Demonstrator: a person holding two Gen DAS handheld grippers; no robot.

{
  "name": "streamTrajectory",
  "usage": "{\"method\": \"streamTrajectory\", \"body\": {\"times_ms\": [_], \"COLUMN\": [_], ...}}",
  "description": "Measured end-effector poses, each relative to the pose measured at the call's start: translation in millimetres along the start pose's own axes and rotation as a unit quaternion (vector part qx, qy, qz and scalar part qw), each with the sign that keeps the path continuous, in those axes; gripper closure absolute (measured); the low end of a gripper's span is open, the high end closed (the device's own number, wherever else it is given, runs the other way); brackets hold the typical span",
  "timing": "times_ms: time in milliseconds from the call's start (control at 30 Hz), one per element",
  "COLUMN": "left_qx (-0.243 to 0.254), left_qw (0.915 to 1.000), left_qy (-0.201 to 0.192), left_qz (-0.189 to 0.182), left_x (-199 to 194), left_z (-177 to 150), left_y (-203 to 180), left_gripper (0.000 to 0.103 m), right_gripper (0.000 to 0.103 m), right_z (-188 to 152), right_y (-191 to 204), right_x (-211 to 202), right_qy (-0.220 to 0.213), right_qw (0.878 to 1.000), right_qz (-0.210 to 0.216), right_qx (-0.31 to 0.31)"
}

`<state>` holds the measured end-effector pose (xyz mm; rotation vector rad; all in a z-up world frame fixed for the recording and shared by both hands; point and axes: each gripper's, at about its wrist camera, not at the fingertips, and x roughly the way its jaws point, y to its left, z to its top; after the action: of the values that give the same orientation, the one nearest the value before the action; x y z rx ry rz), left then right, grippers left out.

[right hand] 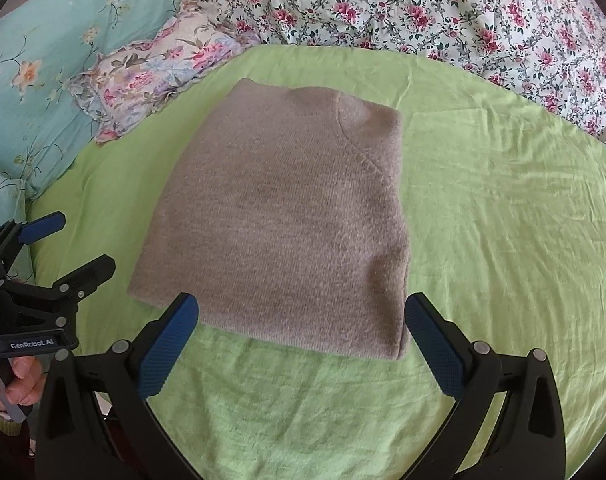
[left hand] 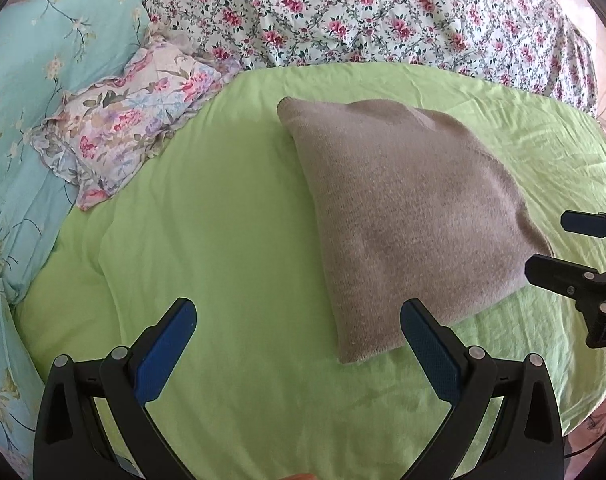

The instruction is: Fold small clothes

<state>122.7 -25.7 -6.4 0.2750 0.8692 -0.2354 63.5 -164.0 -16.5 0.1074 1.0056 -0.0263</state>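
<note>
A grey-brown knitted garment point(right hand: 279, 220) is lying folded into a compact, roughly square package on a light green sheet point(right hand: 503, 220). In the right wrist view it is filling the centre of the frame, and a curved seam is showing near its upper right corner. In the left wrist view the same garment point(left hand: 403, 208) is sitting right of centre.

The right gripper point(right hand: 301, 332) is standing wide open at the bottom of its own frame and is gripping nothing; its blue fingertips point(right hand: 171, 340) are sitting just at the near edge of the garment, one at each lower corner. Whether they are touching the fabric I cannot tell.

The left gripper point(left hand: 297, 338) is also spread wide and is carrying nothing. Its fingers are hanging over bare green sheet, with the right pad close to the lower corner of the garment.

A person's hand point(right hand: 21, 380) is showing at the lower left edge of the right wrist view, holding the handle of the left gripper.

A turquoise flowered quilt point(left hand: 35, 80) is lying at the upper left, a white cover with pink flowers point(left hand: 363, 12) is running along the top, and a small frilled floral pillow point(left hand: 131, 116) is resting between them.
</note>
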Motion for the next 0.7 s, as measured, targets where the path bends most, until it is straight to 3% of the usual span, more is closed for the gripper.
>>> {"method": "streamTrajectory", "body": {"times_ms": [700], "left_qx": [0.000], "left_qw": [1.0000], "left_qy": [-0.007], "left_qz": [-0.006], "left_x": [-10], "left_z": [15], "left_y": [-1], "left_gripper": [0.001], "right_gripper": [0.000], "right_z": [9], "right_y": [-3], "right_x": [0], "right_qy": [0.002], "right_qw": [1.000], "right_qz": [0.002], "right_qx": [0.004]}}
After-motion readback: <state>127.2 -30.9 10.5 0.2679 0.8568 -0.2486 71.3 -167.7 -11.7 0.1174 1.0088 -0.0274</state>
